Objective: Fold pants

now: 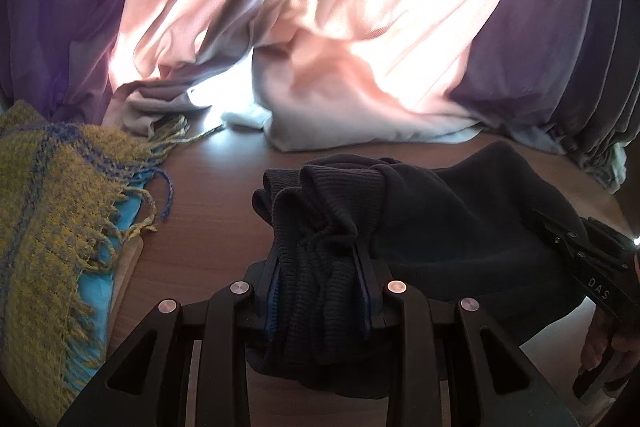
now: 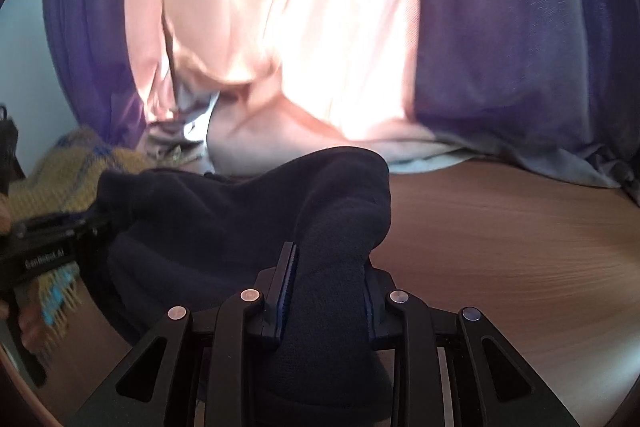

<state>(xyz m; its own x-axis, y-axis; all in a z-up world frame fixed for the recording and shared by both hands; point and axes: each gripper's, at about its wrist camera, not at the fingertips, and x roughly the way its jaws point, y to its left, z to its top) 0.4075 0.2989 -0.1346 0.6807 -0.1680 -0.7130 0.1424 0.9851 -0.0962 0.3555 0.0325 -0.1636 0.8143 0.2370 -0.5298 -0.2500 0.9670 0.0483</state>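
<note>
The dark pants (image 1: 420, 211) look soft, limp and light, bunching thickly between the left gripper (image 1: 320, 291) and right gripper (image 2: 326, 279), each clamped on a gathered edge

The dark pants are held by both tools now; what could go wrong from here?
1. The left tool pinches a thick bunched ribbed end of the dark pants; layers may slip out unevenly, spoiling the fold.
2. The fringed yellow scarf lies close on the left; its tassels might get dragged.
3. The right tool grips a thick wad, so the pants may land crumpled on the wooden table.
</note>
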